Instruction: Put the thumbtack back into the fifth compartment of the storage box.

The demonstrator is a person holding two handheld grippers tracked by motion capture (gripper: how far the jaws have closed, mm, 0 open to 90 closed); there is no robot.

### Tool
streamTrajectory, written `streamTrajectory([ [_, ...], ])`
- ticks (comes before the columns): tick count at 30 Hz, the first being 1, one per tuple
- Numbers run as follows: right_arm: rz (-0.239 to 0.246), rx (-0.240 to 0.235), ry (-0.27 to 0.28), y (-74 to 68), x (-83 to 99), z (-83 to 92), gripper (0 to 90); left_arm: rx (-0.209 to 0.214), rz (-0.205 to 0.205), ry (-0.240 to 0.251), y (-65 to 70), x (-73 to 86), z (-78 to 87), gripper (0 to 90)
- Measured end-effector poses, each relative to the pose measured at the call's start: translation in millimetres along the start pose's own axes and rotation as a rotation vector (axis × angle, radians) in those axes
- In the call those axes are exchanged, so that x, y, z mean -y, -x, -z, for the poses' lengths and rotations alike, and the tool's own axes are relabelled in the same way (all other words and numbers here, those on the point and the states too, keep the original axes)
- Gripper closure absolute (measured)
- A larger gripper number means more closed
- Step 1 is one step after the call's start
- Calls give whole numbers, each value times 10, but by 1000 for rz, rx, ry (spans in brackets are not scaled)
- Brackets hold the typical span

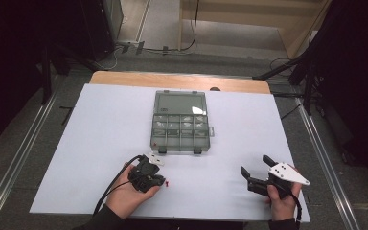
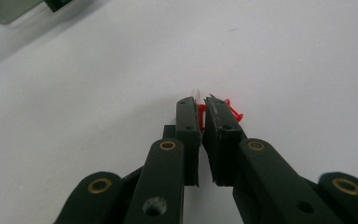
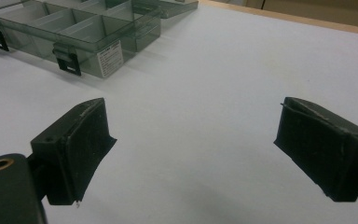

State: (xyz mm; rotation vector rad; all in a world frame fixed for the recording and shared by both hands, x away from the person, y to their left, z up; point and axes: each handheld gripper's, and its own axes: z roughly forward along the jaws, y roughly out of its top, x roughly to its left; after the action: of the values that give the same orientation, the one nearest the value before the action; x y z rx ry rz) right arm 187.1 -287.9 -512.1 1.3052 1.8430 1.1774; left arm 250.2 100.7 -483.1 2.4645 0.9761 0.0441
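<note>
A small red pin-like part (image 2: 200, 113) with a thin pale tip is pinched between the fingers of the left gripper (image 2: 204, 103), which are closed on it, with only a narrow slit left between the pads. Part of the red piece is seen sticking out to the right of the right-hand finger (image 2: 221, 126). In the high view the red part (image 1: 166, 182) is seen at the tip of the left gripper (image 1: 159, 180), low over the white worktop (image 1: 100, 143), near the front edge and well in front of the box. The left gripper is held in the person's left hand (image 1: 127, 194), with its cable trailing back toward the sleeve.

A clear grey compartment box (image 1: 180, 129) is placed at the middle of the worktop, its lid laid open at the far side and its two black latches facing the person. Pale small items are seen in several compartments; what they are cannot be told.

The right gripper (image 1: 254, 168) is held in the right hand (image 1: 282, 199) at the right front of the worktop, well apart from the box. Its fingers (image 3: 77, 144) are spread wide, with nothing between them.
</note>
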Motion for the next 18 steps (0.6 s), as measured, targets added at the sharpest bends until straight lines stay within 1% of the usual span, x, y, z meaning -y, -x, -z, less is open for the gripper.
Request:
streamTrajectory([
  [2, -2, -2, 1, -2, -1, 2, 101, 9, -7, -5, -17, 1, 6, 839],
  [6, -1, 0, 0, 1, 1, 0, 101, 15, -7, 0, -30, 2, 5, 841],
  [11, -1, 0, 1, 0, 0, 1, 102, 10, -7, 11, -49, -5, 23, 845],
  [18, 0, 1, 3, -2, -2, 5, 101, 16, -3, 24, -74, -34, 81, 846],
])
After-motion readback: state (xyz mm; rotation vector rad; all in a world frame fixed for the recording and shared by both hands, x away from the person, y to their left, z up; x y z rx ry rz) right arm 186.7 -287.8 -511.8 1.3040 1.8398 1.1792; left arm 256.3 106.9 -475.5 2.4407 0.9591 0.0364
